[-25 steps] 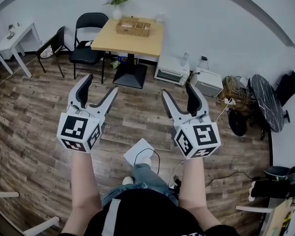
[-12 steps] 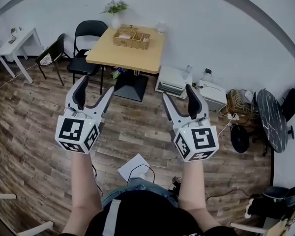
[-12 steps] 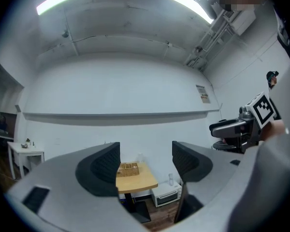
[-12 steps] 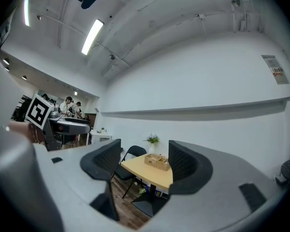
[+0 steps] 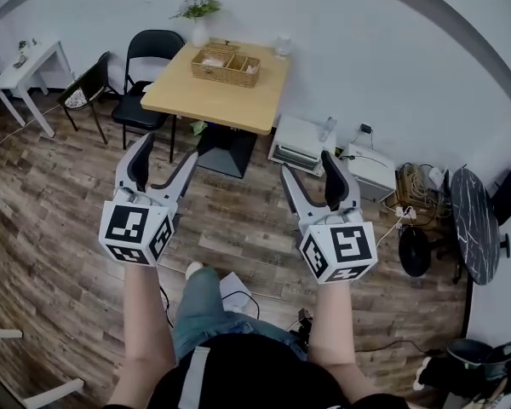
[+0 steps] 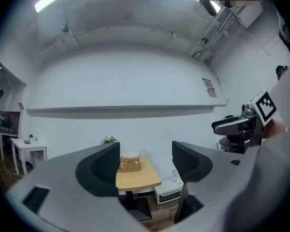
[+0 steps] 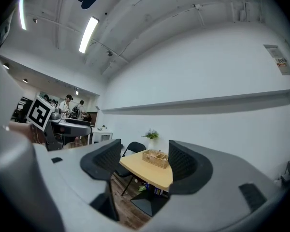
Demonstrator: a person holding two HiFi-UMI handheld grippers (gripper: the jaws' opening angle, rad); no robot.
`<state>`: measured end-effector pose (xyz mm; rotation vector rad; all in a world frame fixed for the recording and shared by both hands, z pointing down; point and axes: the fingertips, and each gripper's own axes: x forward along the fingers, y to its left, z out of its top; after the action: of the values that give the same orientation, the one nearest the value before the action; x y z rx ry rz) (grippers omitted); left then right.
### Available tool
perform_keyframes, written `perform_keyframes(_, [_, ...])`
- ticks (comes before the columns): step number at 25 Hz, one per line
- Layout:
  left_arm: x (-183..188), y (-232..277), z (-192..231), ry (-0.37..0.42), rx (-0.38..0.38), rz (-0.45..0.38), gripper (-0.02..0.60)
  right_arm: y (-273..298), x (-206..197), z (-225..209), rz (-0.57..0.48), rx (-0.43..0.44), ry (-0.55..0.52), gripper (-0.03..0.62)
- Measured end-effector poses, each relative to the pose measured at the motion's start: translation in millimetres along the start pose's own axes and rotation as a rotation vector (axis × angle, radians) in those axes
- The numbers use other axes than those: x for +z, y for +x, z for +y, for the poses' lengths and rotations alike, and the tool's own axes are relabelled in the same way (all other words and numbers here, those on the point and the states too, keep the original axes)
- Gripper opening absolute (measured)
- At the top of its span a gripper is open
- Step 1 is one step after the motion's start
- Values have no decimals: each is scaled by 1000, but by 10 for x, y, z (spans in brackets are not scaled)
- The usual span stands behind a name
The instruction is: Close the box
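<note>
A: Looking for the box (image 5: 226,66).

B: Found it. Sits on the light wooden table (image 5: 230,100), at the far end, close to the white wall (image 5: 366,49). Brown and woven, open on top, with little parts inside.

A: Touched by anything?

B: No. Well apart from both grippers.

A: And the left gripper (image 5: 170,150)?

B: Held up in the air over the wood floor (image 5: 51,194). Jaws wide apart, with nothing between them. Holds nothing at all. Looks right at the table (image 6: 137,178) and the box (image 6: 130,164) through the gap, as seen in the left gripper view.

A: Same for the right gripper (image 5: 308,162)?

B: Yes. Wide apart too, and holding nothing. Shows the box (image 7: 156,158) far off between the jaws in the right gripper view.

A: Next to the box?

B: A green plant (image 5: 198,7) in a white pot, just behind the table's corner.

A: Around the table?

B: A black chair (image 5: 149,66) at the left side. Farther left, a small white desk (image 5: 30,62). On the floor at the right, by the wall, a white oven (image 5: 300,143).

A: Down low?

B: A leg in blue jeans (image 5: 196,309). Just beside it, a white sheet (image 5: 236,286) flat on the floor, with a black cord (image 5: 254,296) over it.
</note>
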<state>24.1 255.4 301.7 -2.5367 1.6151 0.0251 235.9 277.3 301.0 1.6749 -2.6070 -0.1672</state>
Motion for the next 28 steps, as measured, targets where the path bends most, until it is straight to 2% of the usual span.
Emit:
perform_keyframes(6, [-151, 456, 256, -10, 2, 4, 324, 398, -149, -155, 32, -27, -49, 314])
perform_keyframes(10, [-212, 849, 534, -8, -6, 6, 324, 873, -179, -244, 32, -20, -30, 314])
perform_keyframes(20, [-271, 1919, 1747, -21, -13, -10, 324, 2420, -68, -336, 26, -38, -19, 314])
perform_keyframes(28, [-376, 2729, 2554, -23, -63, -4, 325, 3503, -29, -376, 27, -69, 16, 314])
